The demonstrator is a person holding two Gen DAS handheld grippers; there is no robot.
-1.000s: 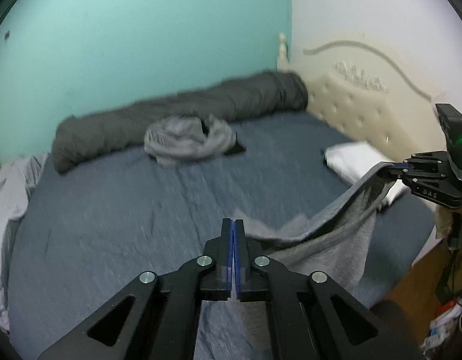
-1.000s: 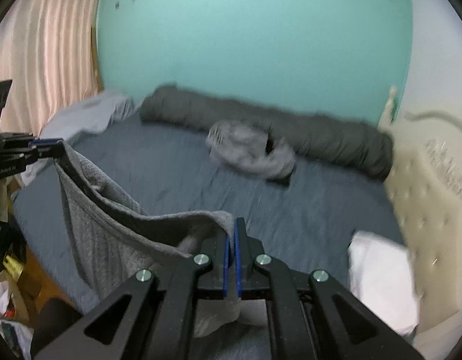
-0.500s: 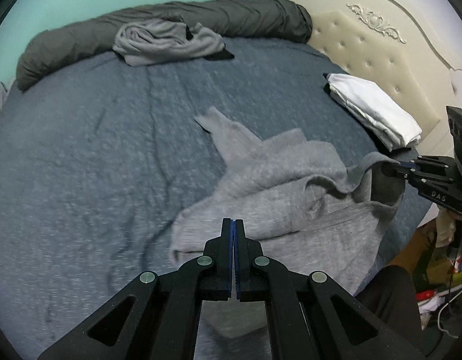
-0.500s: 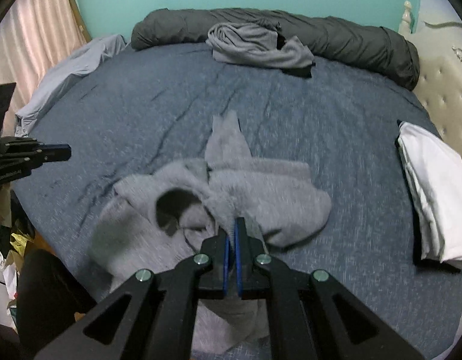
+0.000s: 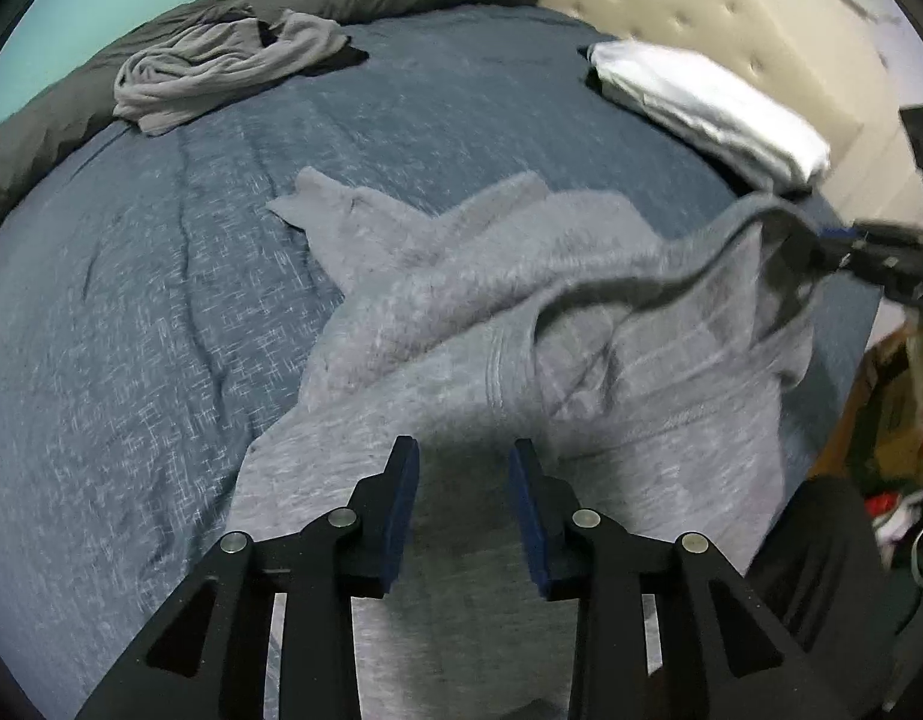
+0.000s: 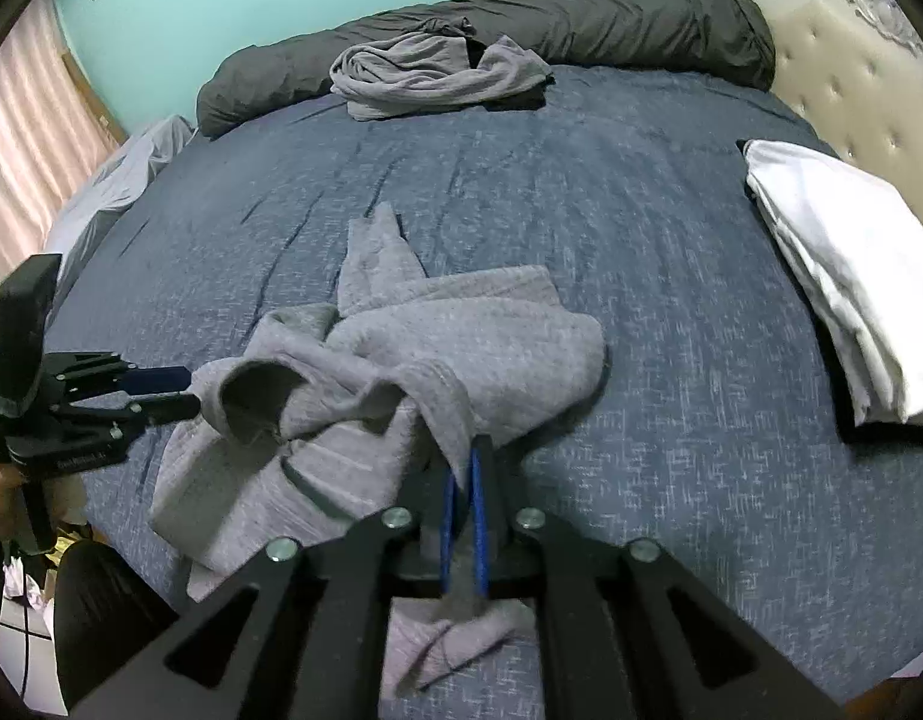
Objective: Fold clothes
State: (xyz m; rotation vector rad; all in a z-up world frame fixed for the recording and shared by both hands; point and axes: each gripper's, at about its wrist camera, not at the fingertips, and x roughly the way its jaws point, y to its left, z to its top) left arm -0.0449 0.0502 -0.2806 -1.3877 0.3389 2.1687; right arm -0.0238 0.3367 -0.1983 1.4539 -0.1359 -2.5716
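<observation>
Garment on hand: one grey sweatshirt (image 6: 437, 372), lying crumpled near the bed's (image 6: 671, 252) front edge, close to you, set down there presumably so it can be spread flat before folding. Your left gripper (image 5: 461, 462) hovers above its fabric with jaws parting and nothing between the pads. Your right gripper (image 6: 461, 468) has jaws only beginning to part, a fold of the sweatshirt's edge caught between them. Condition: fleecy, bunched, one sleeve trailing toward the bed's middle, an opening gaping at the left side. Also listed: a folded white item (image 6: 839, 276) at the right edge and a loose grey garment (image 6: 431, 72) at the far edge.
</observation>
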